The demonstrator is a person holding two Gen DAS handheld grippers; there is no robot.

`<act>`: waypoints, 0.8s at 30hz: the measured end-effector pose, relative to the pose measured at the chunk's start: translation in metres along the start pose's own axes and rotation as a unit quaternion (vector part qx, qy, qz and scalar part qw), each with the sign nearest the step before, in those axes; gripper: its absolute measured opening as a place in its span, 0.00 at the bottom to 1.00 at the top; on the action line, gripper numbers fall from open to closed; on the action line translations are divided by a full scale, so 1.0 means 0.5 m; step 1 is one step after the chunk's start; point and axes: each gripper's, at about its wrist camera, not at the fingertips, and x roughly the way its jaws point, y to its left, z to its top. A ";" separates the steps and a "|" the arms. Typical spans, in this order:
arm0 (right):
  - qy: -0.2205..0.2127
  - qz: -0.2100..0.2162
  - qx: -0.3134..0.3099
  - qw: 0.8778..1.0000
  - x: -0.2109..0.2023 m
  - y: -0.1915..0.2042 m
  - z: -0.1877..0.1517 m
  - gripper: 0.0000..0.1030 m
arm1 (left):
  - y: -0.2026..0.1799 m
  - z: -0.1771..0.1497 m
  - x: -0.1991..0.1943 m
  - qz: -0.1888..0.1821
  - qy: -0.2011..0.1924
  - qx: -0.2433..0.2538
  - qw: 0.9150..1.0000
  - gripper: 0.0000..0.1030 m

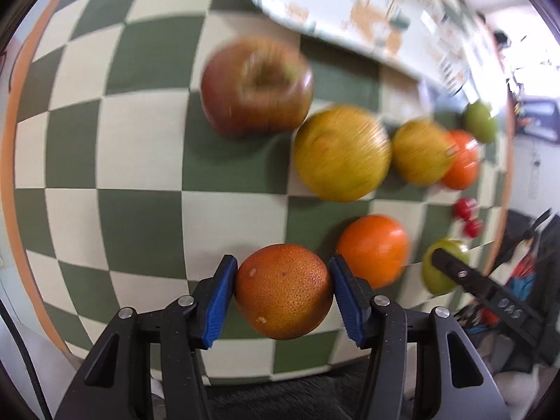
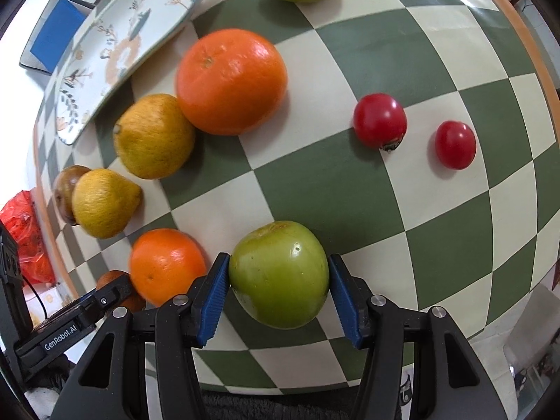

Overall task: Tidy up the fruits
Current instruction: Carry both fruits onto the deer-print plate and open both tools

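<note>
Left gripper fingers pinching a dark orange, right gripper fingers pinching a green tomato, above checkered counter.

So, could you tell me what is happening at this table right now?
A person is sorting fruit with two handheld grippers. The left gripper is closed on a dark orange; the right gripper is closed on a green apple. Two lemons, two bright oranges, two small red fruits and a red apple lie loose on the checkered table. The patterned plate shows no fruit.
</note>
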 end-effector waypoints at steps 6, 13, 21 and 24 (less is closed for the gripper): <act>-0.036 0.052 -0.051 0.997 -0.115 0.035 0.049 0.56 | -0.097 0.094 -0.143 -0.046 -0.075 -0.007 0.996 0.51; -0.093 0.030 -0.137 0.986 -0.169 0.132 0.274 0.56 | -0.127 0.319 -0.161 -0.009 -0.105 -0.008 0.994 0.51; -0.074 -0.004 -0.207 0.975 -0.082 0.261 0.447 0.56 | -0.059 0.449 -0.073 -0.044 -0.041 -0.078 0.995 0.51; -0.064 -0.009 -0.212 0.975 -0.052 0.278 0.467 0.56 | -0.044 0.461 -0.066 -0.055 -0.029 -0.088 0.994 0.51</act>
